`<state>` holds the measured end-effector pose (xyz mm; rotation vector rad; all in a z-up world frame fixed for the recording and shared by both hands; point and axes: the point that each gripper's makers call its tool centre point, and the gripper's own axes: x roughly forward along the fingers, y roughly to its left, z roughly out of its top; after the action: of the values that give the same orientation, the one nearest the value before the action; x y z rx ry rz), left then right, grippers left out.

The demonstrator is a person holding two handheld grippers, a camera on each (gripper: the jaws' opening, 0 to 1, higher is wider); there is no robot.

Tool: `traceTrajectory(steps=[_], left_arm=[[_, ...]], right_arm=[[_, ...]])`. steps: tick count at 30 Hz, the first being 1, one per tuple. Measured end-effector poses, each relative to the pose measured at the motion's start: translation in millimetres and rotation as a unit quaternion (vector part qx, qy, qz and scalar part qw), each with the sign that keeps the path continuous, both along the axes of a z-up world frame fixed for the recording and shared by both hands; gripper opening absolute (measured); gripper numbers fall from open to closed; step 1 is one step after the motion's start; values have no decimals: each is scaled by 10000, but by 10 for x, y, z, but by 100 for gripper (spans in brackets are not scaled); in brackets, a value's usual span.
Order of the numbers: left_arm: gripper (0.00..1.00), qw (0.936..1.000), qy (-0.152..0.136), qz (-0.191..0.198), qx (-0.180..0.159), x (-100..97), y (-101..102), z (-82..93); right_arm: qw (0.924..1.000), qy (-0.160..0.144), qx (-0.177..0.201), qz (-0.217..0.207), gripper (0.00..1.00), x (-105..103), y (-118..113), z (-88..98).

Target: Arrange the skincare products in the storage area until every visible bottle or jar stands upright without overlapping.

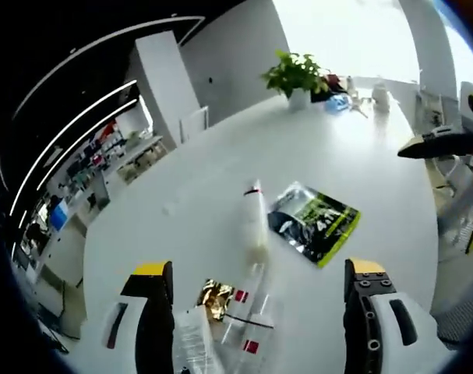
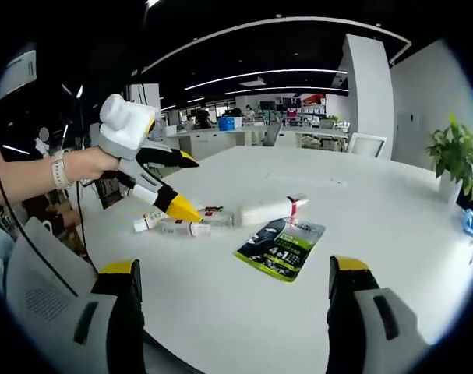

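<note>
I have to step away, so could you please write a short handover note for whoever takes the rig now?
Left tool: open, holding nothing, hovering over the small tubes.
Right tool: open, empty, held back from the products.
White bottle lies on its side on the white table, beside the green-and-black sachet. A gold-wrapped item lies among the tubes.
Done: nothing stands upright yet.
Left: stand every product upright, without overlap.
</note>
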<state>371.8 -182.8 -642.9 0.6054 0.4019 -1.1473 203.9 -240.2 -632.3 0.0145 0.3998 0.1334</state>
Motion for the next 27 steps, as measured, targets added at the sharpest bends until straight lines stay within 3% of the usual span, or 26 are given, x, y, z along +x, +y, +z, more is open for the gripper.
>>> traceTrajectory(steps=[5, 12, 17, 22, 27], left_arm=[[84, 9997, 35, -128, 186, 102, -140, -87], [78, 9989, 380, -182, 209, 170, -306, -167], [74, 9979, 477, -267, 354, 232, -420, -266], [63, 9957, 662, -411, 494, 264, -549, -351], [61, 9944, 706, -485, 612, 300, -668, -424]], right_arm=[[10000, 40, -30, -4, 100, -3, -12, -17], [10000, 86, 25, 5, 100, -1, -7, -42], [9999, 103, 47, -52, 100, -4, -33, -48], [9998, 129, 105, -98, 100, -8, -48, -60], [9997, 191, 68, -98, 100, -11, -53, -89]])
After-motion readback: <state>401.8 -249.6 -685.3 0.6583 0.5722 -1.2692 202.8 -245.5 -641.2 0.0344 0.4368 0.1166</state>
